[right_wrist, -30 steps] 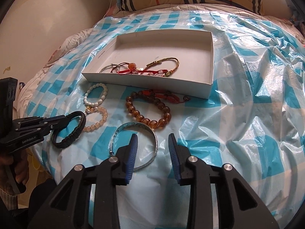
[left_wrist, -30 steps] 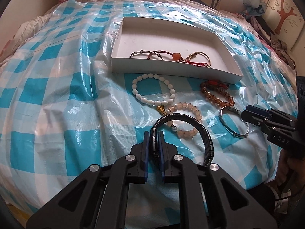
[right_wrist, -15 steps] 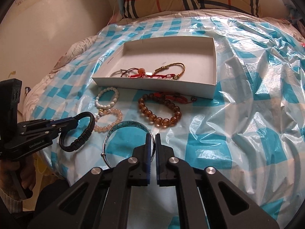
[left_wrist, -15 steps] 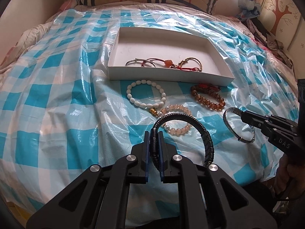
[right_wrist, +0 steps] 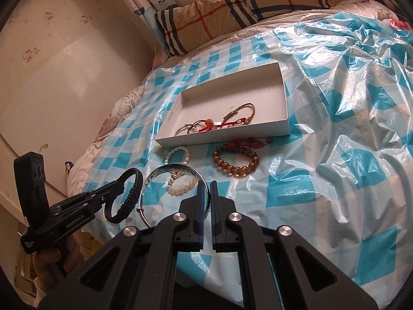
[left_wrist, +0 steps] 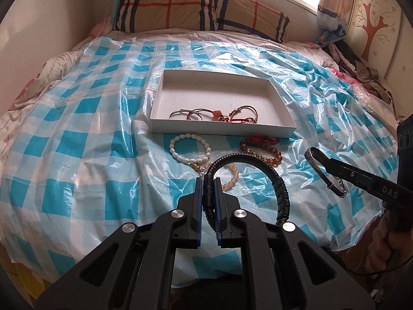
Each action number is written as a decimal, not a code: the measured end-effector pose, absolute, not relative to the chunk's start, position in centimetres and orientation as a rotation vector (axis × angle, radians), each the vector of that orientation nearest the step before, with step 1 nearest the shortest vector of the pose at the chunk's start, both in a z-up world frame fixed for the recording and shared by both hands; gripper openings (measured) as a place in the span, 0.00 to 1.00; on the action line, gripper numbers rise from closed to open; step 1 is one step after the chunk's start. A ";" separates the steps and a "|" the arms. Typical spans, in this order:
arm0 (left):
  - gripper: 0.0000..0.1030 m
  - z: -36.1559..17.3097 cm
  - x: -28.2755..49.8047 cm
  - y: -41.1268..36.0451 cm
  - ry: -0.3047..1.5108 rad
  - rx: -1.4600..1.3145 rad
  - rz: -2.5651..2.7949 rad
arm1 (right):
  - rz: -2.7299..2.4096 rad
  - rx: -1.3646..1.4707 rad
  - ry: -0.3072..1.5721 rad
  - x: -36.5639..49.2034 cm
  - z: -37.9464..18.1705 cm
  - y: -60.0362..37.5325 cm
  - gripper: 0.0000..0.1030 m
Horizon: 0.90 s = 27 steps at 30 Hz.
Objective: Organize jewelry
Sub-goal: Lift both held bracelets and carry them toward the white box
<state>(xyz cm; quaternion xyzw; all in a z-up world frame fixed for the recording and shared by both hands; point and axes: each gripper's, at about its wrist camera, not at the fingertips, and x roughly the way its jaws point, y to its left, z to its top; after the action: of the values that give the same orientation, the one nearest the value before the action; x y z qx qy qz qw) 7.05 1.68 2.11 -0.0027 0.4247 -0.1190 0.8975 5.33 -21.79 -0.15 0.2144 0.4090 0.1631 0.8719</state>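
On the bed's blue check sheet (left_wrist: 85,139), my right gripper (right_wrist: 205,188) has just snapped tight on the bangle (right_wrist: 165,170) and lifted it, my left gripper (left_wrist: 208,188) pinches the black band (left_wrist: 280,188), both bound for the box (left_wrist: 222,129).

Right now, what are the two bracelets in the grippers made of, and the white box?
The black bracelet in the left gripper looks like braided leather or cord: matte, ribbed, dark. The bangle in the right gripper looks like metal: thin, stiff, shiny, with a patterned band. The white box looks like cardboard: thin, flat, matte walls. I can't be sure from looks alone.
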 end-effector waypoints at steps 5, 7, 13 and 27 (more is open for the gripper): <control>0.07 3.0 6.6 2.0 0.856 -0.012 -0.238 | 0.342 0.406 0.821 4.8 1.3 -20.9 0.05; 0.07 3.1 6.6 2.1 0.853 -0.017 -0.237 | 0.340 0.384 0.806 4.5 1.9 -20.7 0.05; 0.07 3.7 6.2 2.2 0.839 -0.020 -0.229 | 0.334 0.347 0.765 3.9 3.3 -20.2 0.05; 0.07 3.8 6.1 2.1 0.833 -0.018 -0.222 | 0.310 0.305 0.715 3.2 4.3 -20.0 0.05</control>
<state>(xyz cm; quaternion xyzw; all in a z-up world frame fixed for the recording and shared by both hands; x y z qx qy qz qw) 6.15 2.14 3.84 -0.0087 0.4037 -0.1074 0.9085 3.19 -20.02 4.34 0.1480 0.3470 0.1508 0.9138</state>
